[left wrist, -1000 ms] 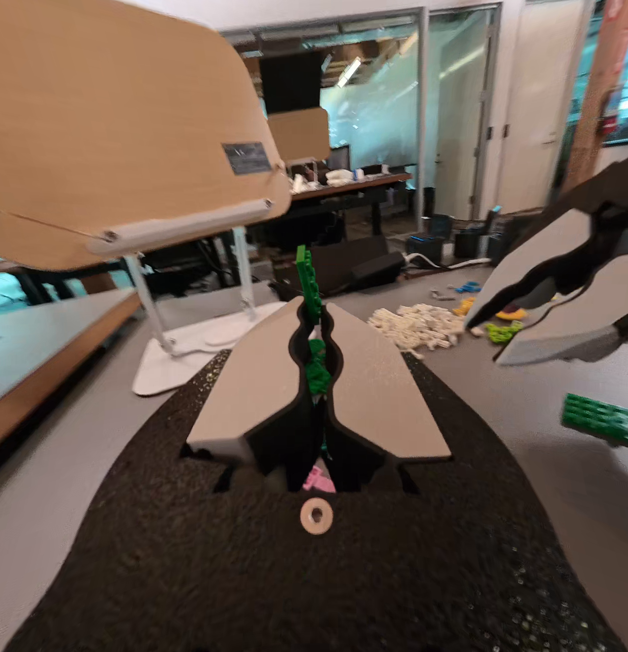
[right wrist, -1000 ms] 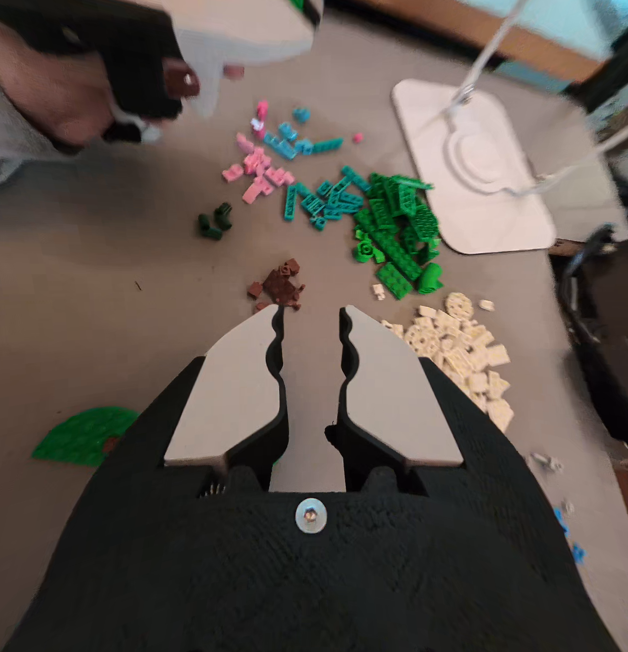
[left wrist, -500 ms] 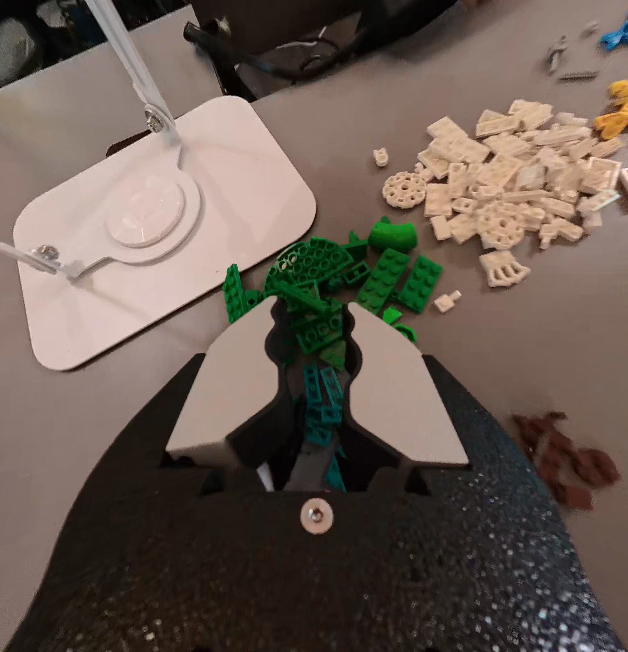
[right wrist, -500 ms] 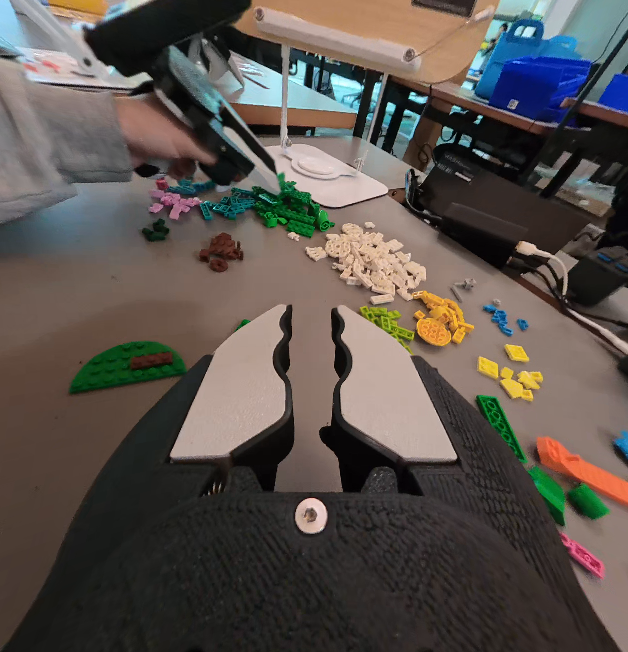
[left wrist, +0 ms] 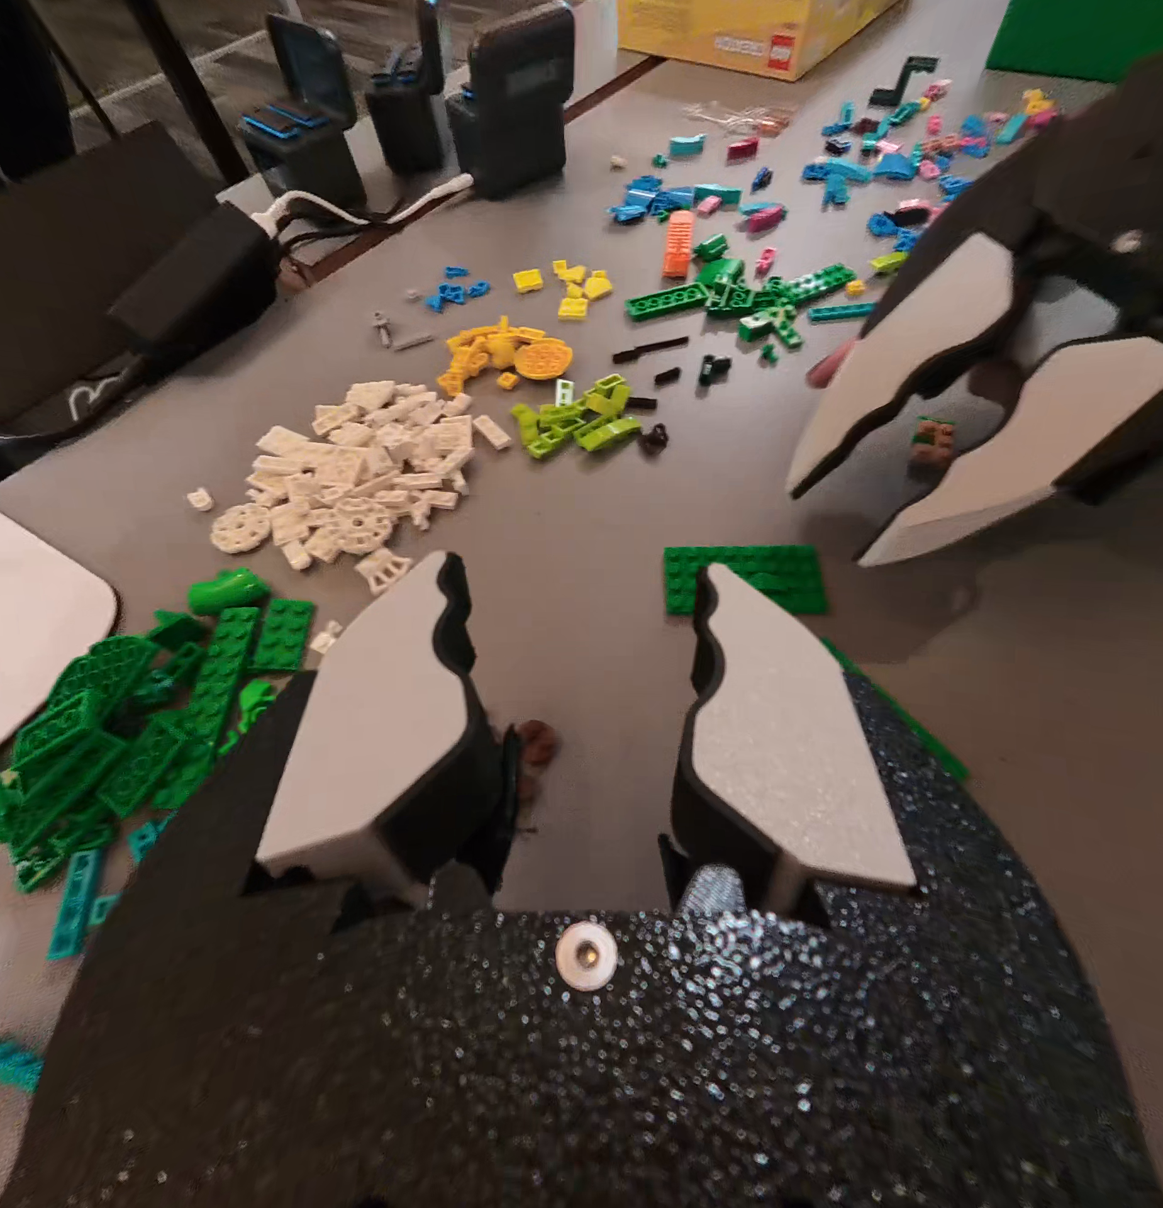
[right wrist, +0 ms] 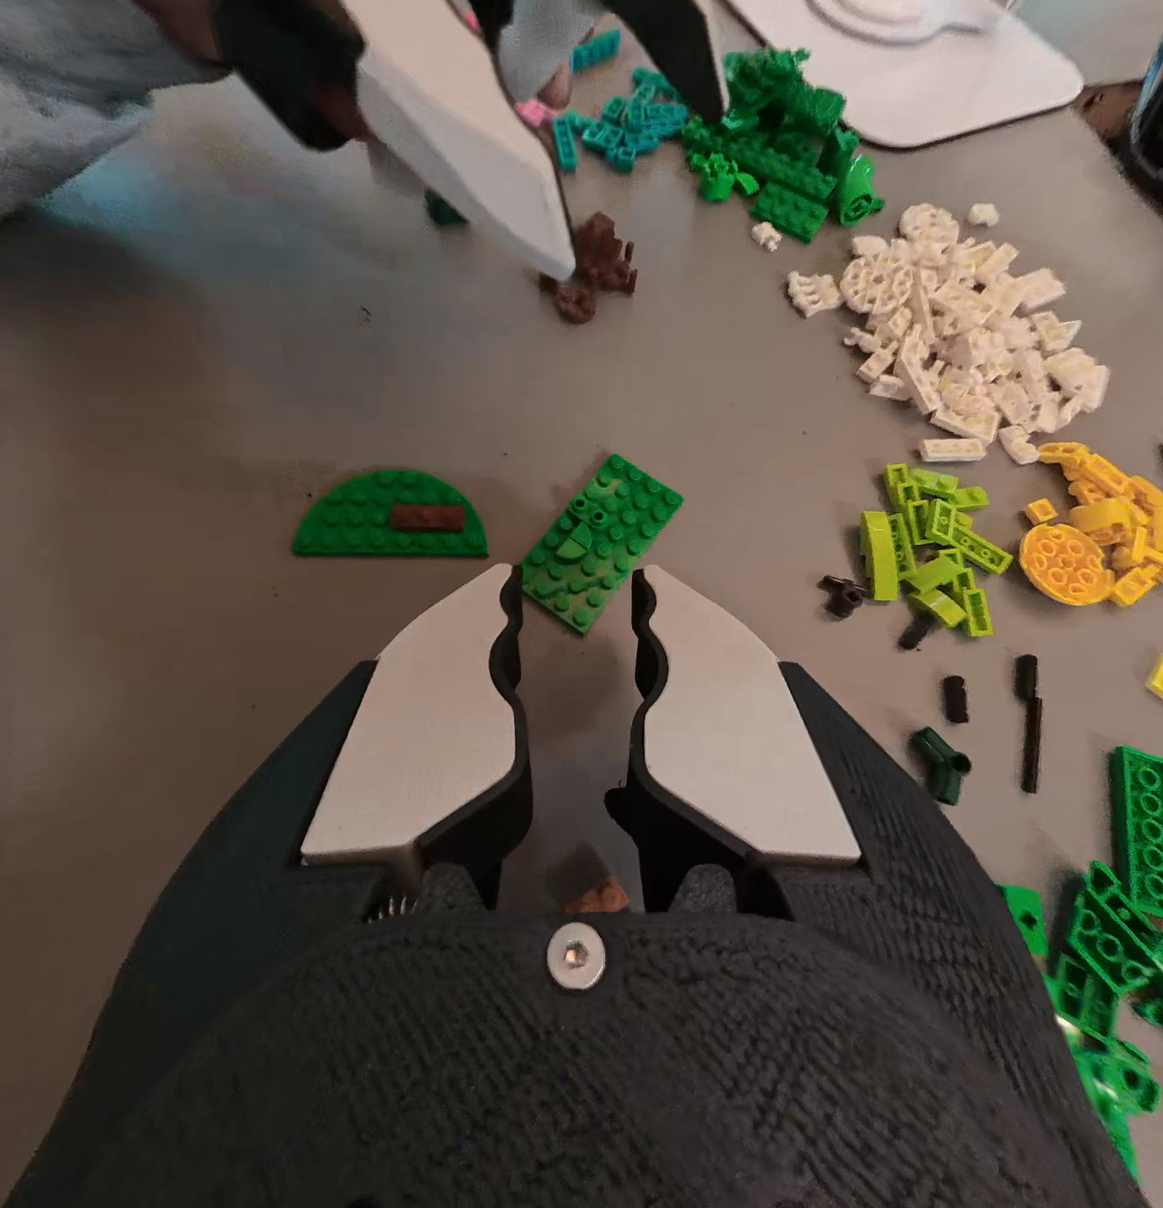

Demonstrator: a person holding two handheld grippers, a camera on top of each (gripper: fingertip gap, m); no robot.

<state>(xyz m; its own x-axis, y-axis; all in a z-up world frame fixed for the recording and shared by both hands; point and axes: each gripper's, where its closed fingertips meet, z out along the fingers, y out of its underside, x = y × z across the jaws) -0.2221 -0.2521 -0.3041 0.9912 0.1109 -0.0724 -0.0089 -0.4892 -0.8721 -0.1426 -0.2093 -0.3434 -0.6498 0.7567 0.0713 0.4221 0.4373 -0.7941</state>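
Wide grey desk [right wrist: 173, 366] strewn with sorted heaps of toy bricks. White flat stand base [right wrist: 944, 78] at the far edge, touching a dark-green brick heap [right wrist: 774, 150]. Yellow cardboard box [left wrist: 748, 33] and black boxes [left wrist: 513, 98] along the desk's far side in the left wrist view. Big pile of white bricks [right wrist: 957, 340] near the green heap; beside it lime-green bricks [right wrist: 925, 555] and yellow bricks [right wrist: 1101, 529]; teal bricks [right wrist: 618, 124] and a loose scatter of blue and pink bricks [left wrist: 859, 157] farther off. Left gripper [left wrist: 578, 588] low over the desk with jaws spread wide and nothing between them, only bare desk; small clump of brown bricks [right wrist: 591, 268] touching or just beside its fingertip [right wrist: 552, 255]. Right gripper [right wrist: 575, 575] with jaws partly apart, gripping nothing; green rectangular plate [right wrist: 598, 536] flat on the desk, its near corner reaching between the fingertips with a gap on each side, so not clamped. Green half-round plate [right wrist: 369, 523] just beside that plate, carrying a brown flat strip [right wrist: 428, 518]. Small tan piece [right wrist: 598, 899] on the desk deep between the right jaws, near the hinge. A few black pegs [right wrist: 1026, 712] off to the right.
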